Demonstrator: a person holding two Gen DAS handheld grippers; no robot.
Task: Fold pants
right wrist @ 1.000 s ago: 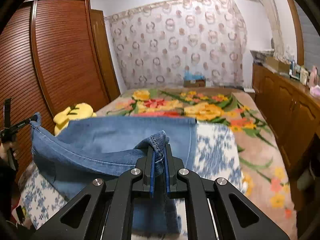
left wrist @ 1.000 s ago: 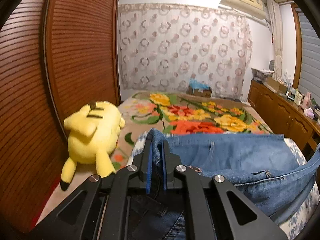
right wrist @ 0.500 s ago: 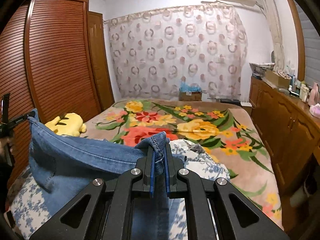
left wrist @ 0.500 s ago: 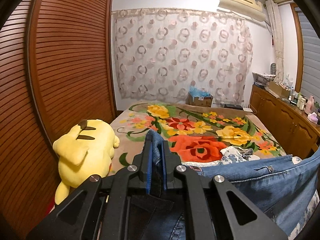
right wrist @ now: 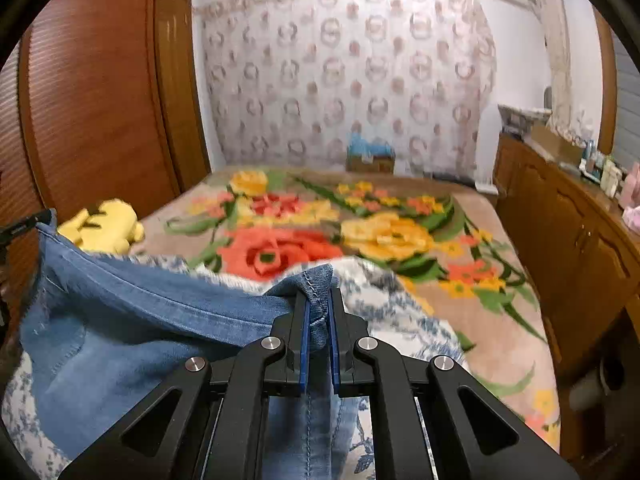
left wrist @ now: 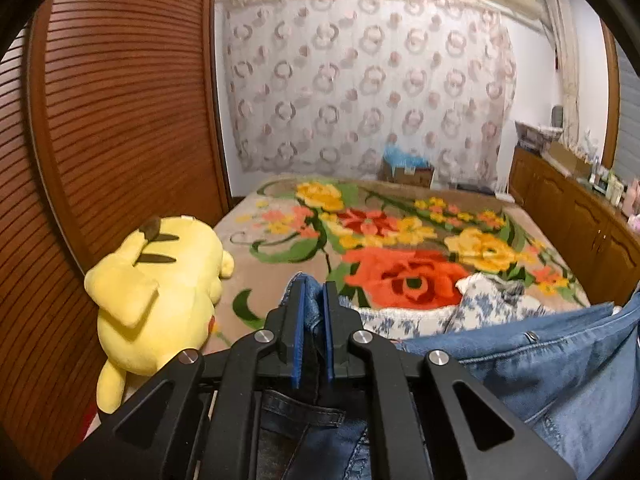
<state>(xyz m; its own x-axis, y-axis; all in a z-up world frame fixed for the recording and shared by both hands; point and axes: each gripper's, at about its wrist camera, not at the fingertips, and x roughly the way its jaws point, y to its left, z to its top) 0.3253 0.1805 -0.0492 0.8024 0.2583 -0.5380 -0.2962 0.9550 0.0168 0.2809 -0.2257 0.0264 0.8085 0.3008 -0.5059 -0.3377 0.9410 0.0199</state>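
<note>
The blue denim pants (left wrist: 552, 368) hang between my two grippers above the near end of the bed. My left gripper (left wrist: 313, 288) is shut on one end of the waistband. My right gripper (right wrist: 318, 296) is shut on the other end of the pants (right wrist: 132, 320). The waistband stretches slack from it to the left gripper (right wrist: 24, 226) at the far left edge. The legs hang below, out of sight.
A bed with a floral blanket (left wrist: 392, 240) stretches ahead. A blue-and-white patterned cloth (right wrist: 400, 304) lies crumpled under the pants. A yellow plush toy (left wrist: 160, 284) lies at the bed's left edge by the wooden wardrobe (left wrist: 100, 140). A wooden cabinet (right wrist: 568, 232) lines the right side.
Both grippers have pulled back and lowered with the pants. The denim that lay spread over the bed has dropped out of the middle, uncovering the floral blanket and the patterned cloth.
</note>
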